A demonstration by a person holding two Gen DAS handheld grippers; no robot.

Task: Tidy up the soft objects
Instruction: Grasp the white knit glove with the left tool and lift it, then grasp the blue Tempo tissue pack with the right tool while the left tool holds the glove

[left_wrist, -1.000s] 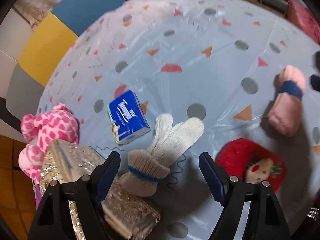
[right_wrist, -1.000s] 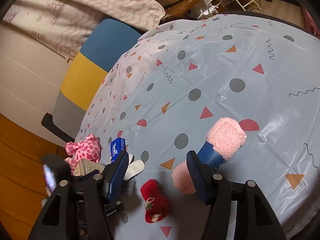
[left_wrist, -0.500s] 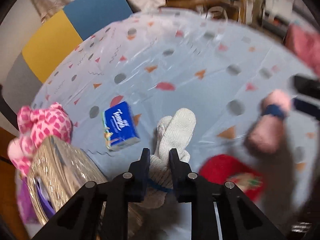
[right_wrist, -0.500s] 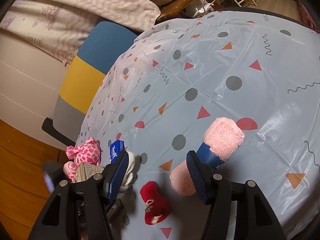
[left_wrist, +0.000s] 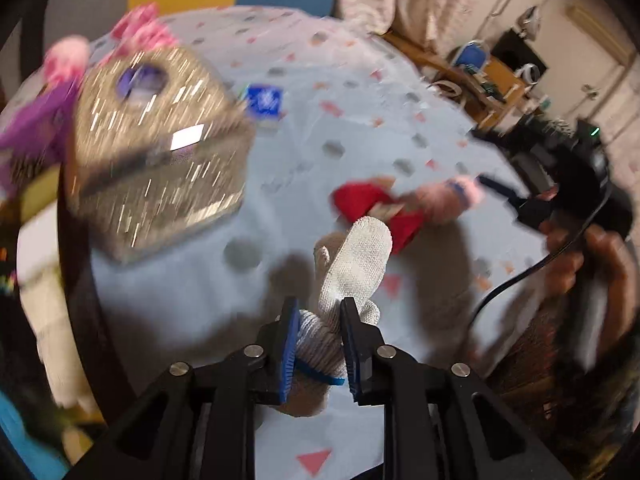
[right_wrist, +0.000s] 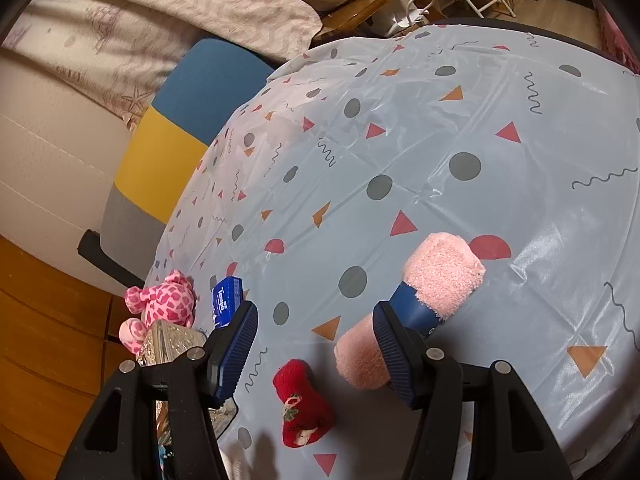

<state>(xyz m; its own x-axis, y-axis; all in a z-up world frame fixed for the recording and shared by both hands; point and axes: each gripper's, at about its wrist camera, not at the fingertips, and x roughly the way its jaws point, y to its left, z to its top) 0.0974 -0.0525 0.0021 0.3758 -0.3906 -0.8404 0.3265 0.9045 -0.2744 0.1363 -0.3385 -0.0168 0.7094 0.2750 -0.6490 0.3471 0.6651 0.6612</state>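
Soft cloth items on a glossy plastic tablecloth [right_wrist: 440,128].
Knitted white glove [left_wrist: 360,264], fluffy pink towel roll [right_wrist: 440,276], glittery metallic box [left_wrist: 156,152].

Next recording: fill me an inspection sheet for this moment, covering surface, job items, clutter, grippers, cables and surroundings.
Surface: round table under pale blue patterned plastic cloth.
Job's things: cream knitted glove, lifted; red plush sock, pink fluffy roll with blue band, pink spotted plush toy, all lying on the cloth.
Clutter: blue tissue pack; glittery silver box at the table edge.
Grippers: left gripper shut on the glove's cuff, jaws just eased slightly; right gripper open, empty, above the cloth.
Cables: black cable by the person's hand.
Surroundings: blue-yellow-grey chair, bedding, wooden floor.
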